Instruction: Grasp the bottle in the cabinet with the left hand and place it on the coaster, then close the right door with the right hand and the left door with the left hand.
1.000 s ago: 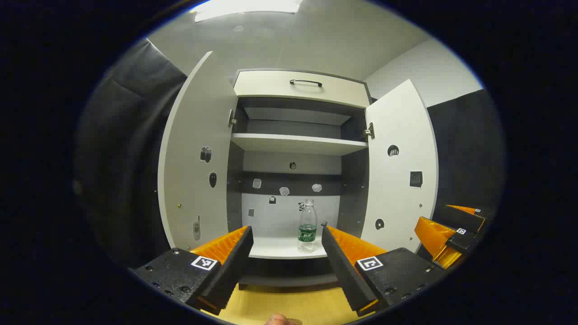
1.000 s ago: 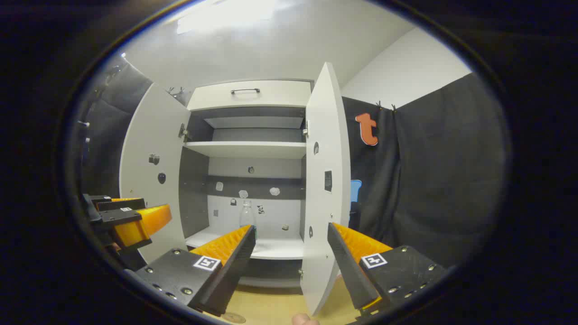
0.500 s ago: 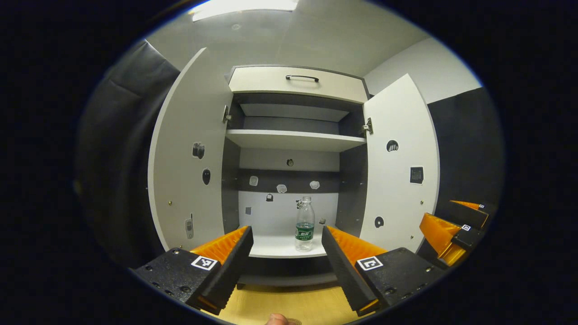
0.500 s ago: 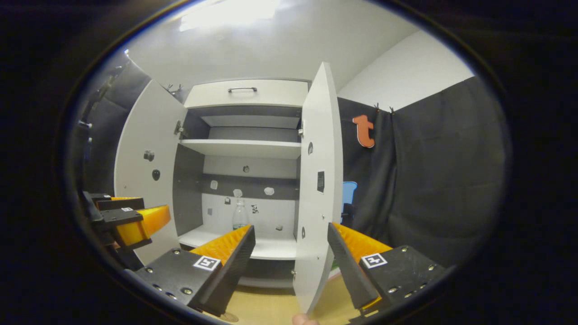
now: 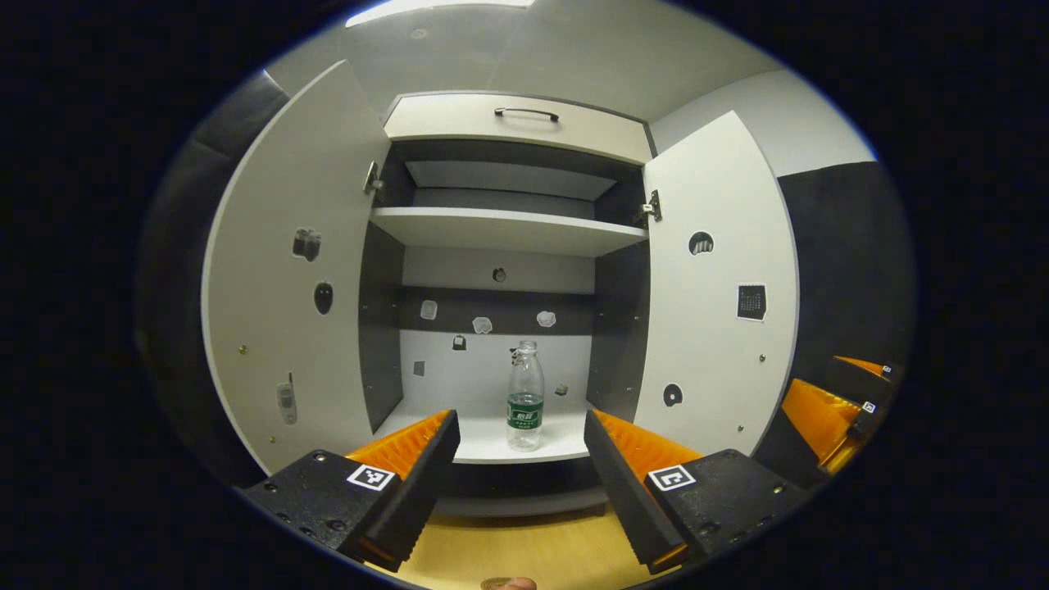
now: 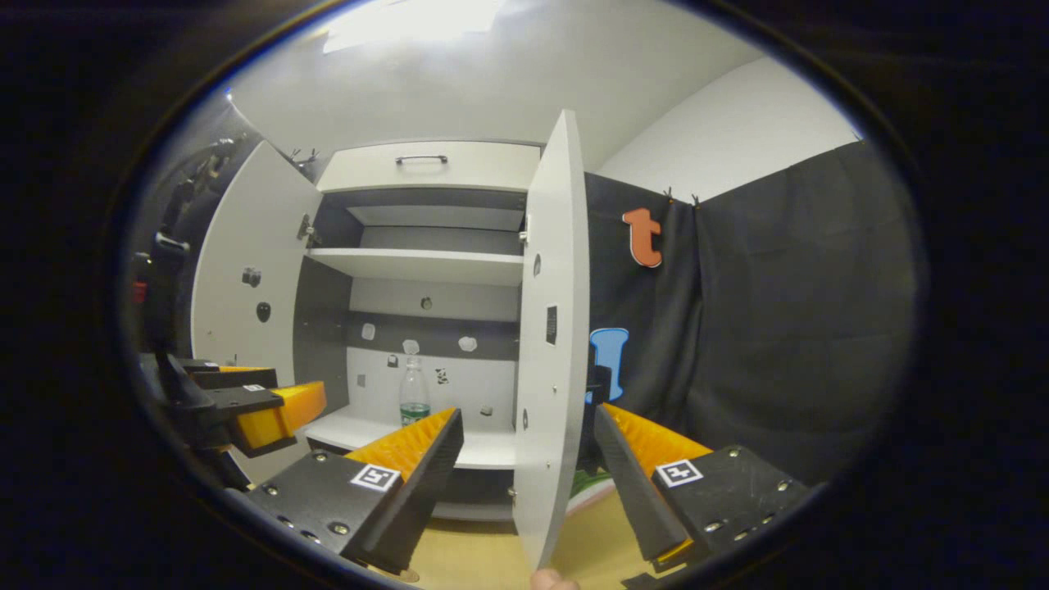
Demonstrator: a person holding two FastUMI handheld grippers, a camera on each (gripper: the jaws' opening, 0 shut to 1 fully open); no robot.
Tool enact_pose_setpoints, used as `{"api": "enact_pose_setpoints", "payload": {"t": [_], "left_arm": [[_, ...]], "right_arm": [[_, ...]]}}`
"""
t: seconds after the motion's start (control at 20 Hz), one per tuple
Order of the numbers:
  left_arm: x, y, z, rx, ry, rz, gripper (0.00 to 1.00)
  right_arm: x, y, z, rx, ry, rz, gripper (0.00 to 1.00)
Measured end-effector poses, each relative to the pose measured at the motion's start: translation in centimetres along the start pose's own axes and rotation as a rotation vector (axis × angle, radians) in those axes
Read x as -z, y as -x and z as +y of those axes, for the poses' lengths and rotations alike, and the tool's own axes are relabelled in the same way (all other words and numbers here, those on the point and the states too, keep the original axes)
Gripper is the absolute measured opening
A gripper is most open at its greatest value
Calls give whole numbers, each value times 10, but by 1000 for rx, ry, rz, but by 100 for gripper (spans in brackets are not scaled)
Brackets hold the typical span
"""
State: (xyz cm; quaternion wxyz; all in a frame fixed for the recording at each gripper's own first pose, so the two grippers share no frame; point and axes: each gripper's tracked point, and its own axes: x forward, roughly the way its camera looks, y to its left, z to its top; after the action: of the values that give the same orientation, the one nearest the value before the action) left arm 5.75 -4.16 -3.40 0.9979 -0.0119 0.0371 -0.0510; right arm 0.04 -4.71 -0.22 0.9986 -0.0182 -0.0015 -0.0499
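The left hand-held gripper [image 5: 518, 447] faces the open cabinet [image 5: 508, 233] head-on with its fingers spread wide and nothing between them. This spacing suits the step in hand: the water bottle [image 5: 524, 397] stands upright straight ahead of the gap, so a forward advance would likely bring the fingers to either side of its body. The bottle rests near the front edge of the lower shelf [image 5: 492, 438] (clear plastic, green label band), well apart from the fingers; no contact exists yet.

Both doors stand swung outward. The left door [image 5: 287, 270] lies to the left of this hand-held gripper and the right door [image 5: 721, 287] to its right, which leaves the approach lane to the bottle unobstructed.

The right hand-held gripper [image 6: 529, 459] is also open and empty. It is held with the edge of the right door [image 6: 553, 328] directly ahead, between its fingers but not pressed by them. This position probably stages it for the later door-closing step while keeping it out of the left side's reach path. In the right gripper view the bottle [image 6: 414, 393] appears ahead and to the left, beyond the left finger.

The wooden counter [image 5: 524, 553] lies below the fingers. The coaster cannot be identified with confidence.
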Motion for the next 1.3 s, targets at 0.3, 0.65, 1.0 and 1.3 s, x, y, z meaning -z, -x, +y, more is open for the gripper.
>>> {"api": "enact_pose_setpoints", "payload": {"t": [0.3, 0.65, 1.0, 1.3], "left_arm": [[11, -77, 6, 8, -4, 14, 96], [38, -177, 11, 9, 2, 74, 96], [57, -252, 15, -7, -35, 120, 97], [76, -285, 21, -34, -46, 176, 90]], "right_arm": [[-1, 3, -41, 109, 42, -13, 98], [-1, 11, -95, 288, 96, -30, 98], [8, 5, -106, 362, 96, 0, 98], [20, 0, -103, 367, 109, 22, 98]]}}
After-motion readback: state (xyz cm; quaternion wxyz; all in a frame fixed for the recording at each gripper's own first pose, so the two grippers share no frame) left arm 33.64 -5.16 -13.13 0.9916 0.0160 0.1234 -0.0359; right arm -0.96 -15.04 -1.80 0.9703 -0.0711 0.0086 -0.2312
